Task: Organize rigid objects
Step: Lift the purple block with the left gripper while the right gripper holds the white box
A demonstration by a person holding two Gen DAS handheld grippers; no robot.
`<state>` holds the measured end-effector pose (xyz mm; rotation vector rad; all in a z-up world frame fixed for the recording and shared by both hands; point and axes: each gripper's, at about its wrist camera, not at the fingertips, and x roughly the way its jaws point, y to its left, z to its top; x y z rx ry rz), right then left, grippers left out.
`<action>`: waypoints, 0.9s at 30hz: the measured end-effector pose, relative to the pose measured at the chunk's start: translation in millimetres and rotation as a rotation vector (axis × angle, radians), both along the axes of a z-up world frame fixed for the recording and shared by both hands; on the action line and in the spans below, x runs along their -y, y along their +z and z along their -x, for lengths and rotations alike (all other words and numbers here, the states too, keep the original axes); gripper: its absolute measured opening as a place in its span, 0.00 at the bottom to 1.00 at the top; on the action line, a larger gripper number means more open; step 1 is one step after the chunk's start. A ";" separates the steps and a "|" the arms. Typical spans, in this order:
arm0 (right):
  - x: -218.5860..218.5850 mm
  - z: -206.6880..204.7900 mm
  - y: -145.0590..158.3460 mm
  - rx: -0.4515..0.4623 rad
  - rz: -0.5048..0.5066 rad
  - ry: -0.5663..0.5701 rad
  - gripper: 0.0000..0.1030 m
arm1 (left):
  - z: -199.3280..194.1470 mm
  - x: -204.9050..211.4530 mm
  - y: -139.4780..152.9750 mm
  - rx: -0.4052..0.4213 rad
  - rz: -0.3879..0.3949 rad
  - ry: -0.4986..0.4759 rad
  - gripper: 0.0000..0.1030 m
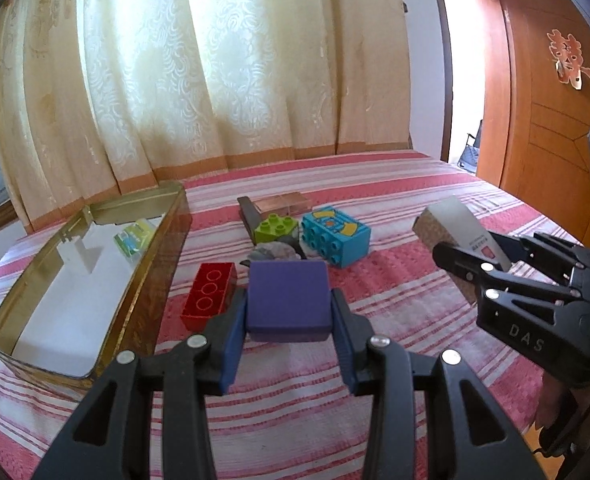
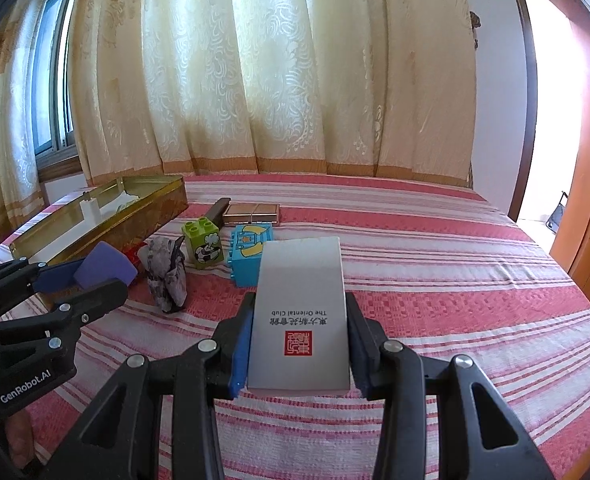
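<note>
My left gripper [image 1: 289,312] is shut on a purple block [image 1: 289,300], held above the striped bed cover. My right gripper [image 2: 299,344] is shut on a white box [image 2: 301,312] with a red seal and printed text. That box [image 1: 461,236] and the right gripper [image 1: 491,264] show at the right of the left wrist view. The left gripper [image 2: 91,276] with the purple block [image 2: 105,266] shows at the left of the right wrist view. On the bed lie a red brick [image 1: 209,294], a green brick [image 1: 275,226], a blue brick [image 1: 335,236] and a grey stone [image 1: 275,254].
An open gold tin [image 1: 11,320] with a white liner stands at the left, holding a white piece [image 1: 81,254] and a small green-yellow item [image 1: 133,236]. A copper-coloured flat box [image 1: 283,204] and a dark wedge [image 1: 249,214] lie behind the bricks. Curtains hang beyond; a wooden door is at the right.
</note>
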<state>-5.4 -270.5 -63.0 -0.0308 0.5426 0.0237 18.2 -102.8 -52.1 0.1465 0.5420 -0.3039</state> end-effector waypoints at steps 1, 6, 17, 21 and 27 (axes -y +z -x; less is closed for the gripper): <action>0.4 0.2 0.2 0.003 -0.001 -0.001 0.42 | 0.8 0.3 0.2 0.004 0.000 0.001 0.38; 1.2 2.0 1.9 0.018 -0.003 -0.001 0.42 | 3.7 0.5 0.8 0.016 0.000 0.002 0.38; 1.8 5.7 4.6 0.044 -0.003 -0.012 0.42 | 5.8 -0.5 3.1 0.030 0.005 0.004 0.38; 2.2 8.1 5.4 0.055 -0.002 -0.015 0.42 | 6.4 -1.0 4.2 0.039 0.009 0.008 0.38; 2.9 10.7 6.6 0.072 -0.001 -0.019 0.42 | 9.0 -2.0 5.3 0.061 0.011 0.008 0.38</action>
